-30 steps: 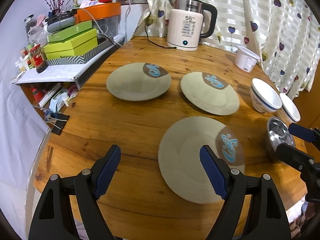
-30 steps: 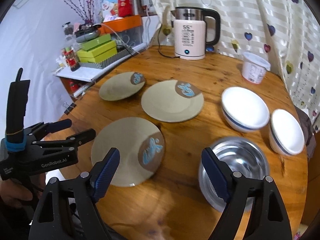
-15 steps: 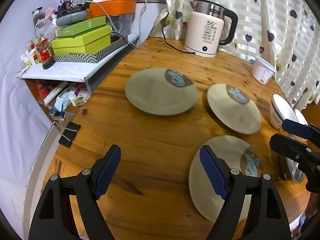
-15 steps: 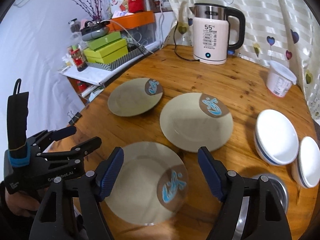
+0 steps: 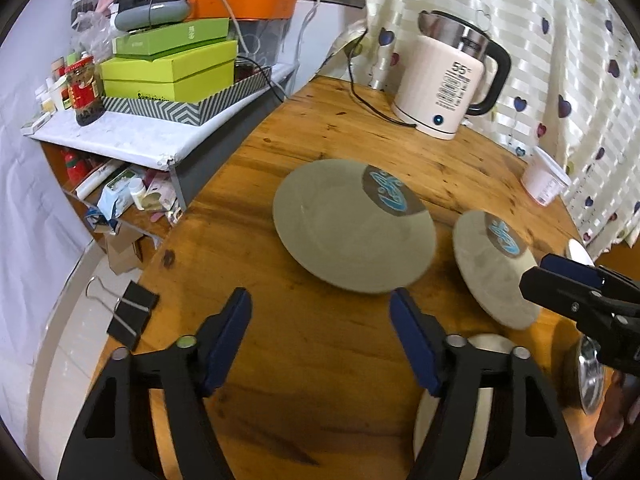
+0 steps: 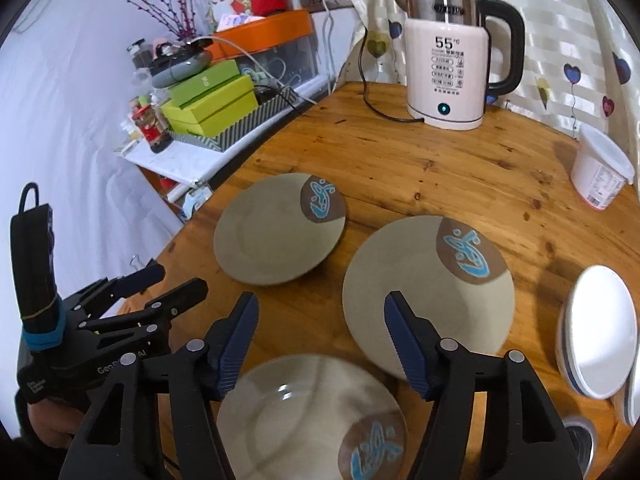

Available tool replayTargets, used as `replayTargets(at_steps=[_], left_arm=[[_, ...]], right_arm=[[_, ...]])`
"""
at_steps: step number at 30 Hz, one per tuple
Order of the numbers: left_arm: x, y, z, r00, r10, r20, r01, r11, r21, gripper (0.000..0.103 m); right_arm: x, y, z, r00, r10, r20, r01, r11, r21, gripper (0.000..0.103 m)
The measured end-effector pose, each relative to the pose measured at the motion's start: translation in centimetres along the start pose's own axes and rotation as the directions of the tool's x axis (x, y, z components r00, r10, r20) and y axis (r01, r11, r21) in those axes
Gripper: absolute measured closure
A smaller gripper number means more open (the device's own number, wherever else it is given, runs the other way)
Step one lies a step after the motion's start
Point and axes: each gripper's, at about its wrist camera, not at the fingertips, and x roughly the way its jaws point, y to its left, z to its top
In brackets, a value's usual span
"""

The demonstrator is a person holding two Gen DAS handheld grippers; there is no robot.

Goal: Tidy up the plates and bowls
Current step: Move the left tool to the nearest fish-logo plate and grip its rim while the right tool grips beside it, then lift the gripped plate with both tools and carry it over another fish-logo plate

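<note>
Apparently glazed round plates dot grainy wood.

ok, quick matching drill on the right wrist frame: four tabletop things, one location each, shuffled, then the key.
Things:
1. kettle
2. white tub
3. white bowl
4. near plate

Places:
A. right edge of the table, beside the middle plate
B. lowest in view, between the right gripper fingers
C. far side, cord trailing left
D. far right, by the curtain

Pairs: 1-C, 2-D, 3-A, 4-B
</note>
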Motion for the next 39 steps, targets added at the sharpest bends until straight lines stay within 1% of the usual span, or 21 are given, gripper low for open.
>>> replayTargets(at_steps=[2,8,10,14,16,20,22,24,28,29,31,35,39], left_arm=[[0.5,0.3,0.5,1.000,-0.006,0.001,0.006,1.000,-0.006,0.040],[2.2,1.2,1.9,1.000,-0.020,-0.003,0.020,0.999,-0.033,0.042],[2.8,1.6,2.4,1.000,-0.019,-0.005,0.018,0.999,-0.044,0.048],[4.0,2.4,3.2,1.000,-0.014,-0.018,0.013,0.998,-0.061,0.059],[4.6,2.6,3.5,1.000,-0.019,-0.019,0.018,0.997,-0.069,0.060],[5.5,3.1,3.8,0.999,-0.032,-0.031,0.029,0.996,-0.088,0.060],[5.9,3.3,3.9,0.999,-0.039,-0.035,0.035,0.995,-0.095,0.060],[6.3,3.5,4.0,0.998,-0.049,-0.044,0.044,0.994,-0.100,0.064],[7.0,3.7,4.0,0.997,-0.061,-0.056,0.055,0.993,-0.107,0.066],[7.1,3.7,4.0,0.996,-0.064,-0.055,0.058,0.993,-0.106,0.067],[7.2,3.6,4.1,0.996,-0.075,-0.055,0.069,0.992,-0.102,0.070],[7.4,3.5,4.3,0.995,-0.085,-0.052,0.080,0.993,-0.090,0.074],[7.5,3.4,4.5,0.996,-0.077,-0.047,0.072,0.994,-0.087,0.074]], right_arm=[[1.1,-0.1,0.8,1.000,0.004,-0.017,-0.004,1.000,0.007,0.045],[4.2,-0.5,3.1,0.998,0.016,-0.056,-0.014,0.999,0.030,0.051],[5.0,-0.7,3.6,0.998,0.016,-0.067,-0.014,0.999,0.034,0.056],[7.1,-1.0,4.8,0.996,0.021,-0.089,-0.017,0.999,0.045,0.060],[7.9,-1.1,5.2,0.995,0.021,-0.098,-0.016,0.999,0.049,0.063],[9.4,-1.5,5.7,0.993,0.022,-0.118,-0.015,0.998,0.058,0.065],[10.1,-1.6,5.9,0.991,0.030,-0.128,-0.022,0.998,0.066,0.069],[10.7,-1.9,6.2,0.990,0.032,-0.137,-0.022,0.997,0.069,0.071],[11.4,-1.9,6.3,0.988,0.042,-0.149,-0.032,0.997,0.070,0.077],[11.6,-1.9,6.3,0.987,0.044,-0.152,-0.033,0.997,0.069,0.077],[12.0,-2.0,6.3,0.986,0.045,-0.162,-0.034,0.997,0.072,0.082],[12.3,-2.0,6.4,0.986,0.052,-0.161,-0.040,0.997,0.073,0.083],[12.5,-2.1,6.5,0.986,0.052,-0.159,-0.040,0.996,0.075,0.083]])
